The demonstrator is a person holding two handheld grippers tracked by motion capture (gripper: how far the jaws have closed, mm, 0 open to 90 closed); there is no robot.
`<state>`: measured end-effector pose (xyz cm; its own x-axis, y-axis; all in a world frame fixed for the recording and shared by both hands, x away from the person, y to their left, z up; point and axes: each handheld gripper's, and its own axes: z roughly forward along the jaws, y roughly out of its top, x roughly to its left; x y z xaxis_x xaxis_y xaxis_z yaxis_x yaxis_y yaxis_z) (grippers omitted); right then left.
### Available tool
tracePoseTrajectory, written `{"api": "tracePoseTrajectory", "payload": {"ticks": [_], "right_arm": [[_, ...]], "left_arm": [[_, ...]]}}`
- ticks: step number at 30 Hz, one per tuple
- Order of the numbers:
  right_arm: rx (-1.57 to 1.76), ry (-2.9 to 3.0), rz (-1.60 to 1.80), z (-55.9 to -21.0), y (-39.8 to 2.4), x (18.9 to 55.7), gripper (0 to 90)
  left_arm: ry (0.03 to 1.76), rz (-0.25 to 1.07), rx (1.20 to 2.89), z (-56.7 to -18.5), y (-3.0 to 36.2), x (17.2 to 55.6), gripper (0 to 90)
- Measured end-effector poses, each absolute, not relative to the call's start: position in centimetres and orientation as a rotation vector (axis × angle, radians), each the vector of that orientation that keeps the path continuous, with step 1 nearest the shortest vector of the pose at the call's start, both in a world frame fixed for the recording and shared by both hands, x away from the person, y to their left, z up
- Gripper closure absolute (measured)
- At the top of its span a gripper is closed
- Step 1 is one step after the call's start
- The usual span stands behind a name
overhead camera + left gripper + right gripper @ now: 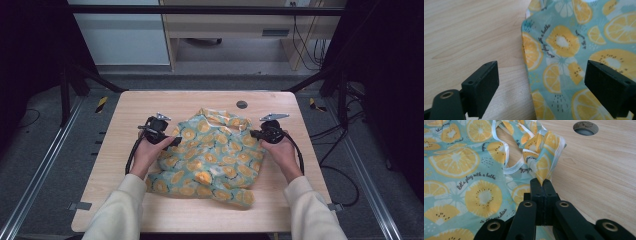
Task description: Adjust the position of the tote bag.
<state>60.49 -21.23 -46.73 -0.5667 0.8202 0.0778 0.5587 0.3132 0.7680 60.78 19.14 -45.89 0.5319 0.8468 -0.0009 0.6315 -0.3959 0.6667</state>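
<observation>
Teal citrus-print cloth bag (212, 157) on wooden bench (135, 107); right hand-held gripper (544, 182) clenched on its far-right edge, left hand-held gripper (541, 82) released over left edge.

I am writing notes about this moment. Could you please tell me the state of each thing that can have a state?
Fruit-print cloth bag: lying crumpled on the table, one gathered edge pinched.
Right gripper: shut on the bag's gathered edge.
Left gripper: open, jaws astride the bag's side edge, not pressing it.
Table: bare wood around the bag, with a round hole near its far edge.
</observation>
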Motion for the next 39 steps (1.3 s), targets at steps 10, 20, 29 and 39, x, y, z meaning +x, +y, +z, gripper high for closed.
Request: {"api": "tracePoseTrajectory", "payload": {"ticks": [10,20,29,39], "right_arm": [[1.235,2.261,1.127,-46.7,-21.3,60.4,90.0],[1.230,2.261,1.136,-46.6,-21.4,60.4,90.0],[1.233,2.257,1.140,-46.5,-21.4,60.4,90.0],[1.234,2.257,1.143,-46.3,-21.5,60.4,90.0]], "left_arm": [[1.221,0.462,2.212,-47.2,18.8,60.7,21.1],[1.214,0.468,2.213,-47.6,18.8,60.6,25.0],[1.208,0.447,2.218,-47.9,18.6,60.5,30.9],[1.203,0.409,2.247,-48.1,18.2,60.4,41.1]]}}
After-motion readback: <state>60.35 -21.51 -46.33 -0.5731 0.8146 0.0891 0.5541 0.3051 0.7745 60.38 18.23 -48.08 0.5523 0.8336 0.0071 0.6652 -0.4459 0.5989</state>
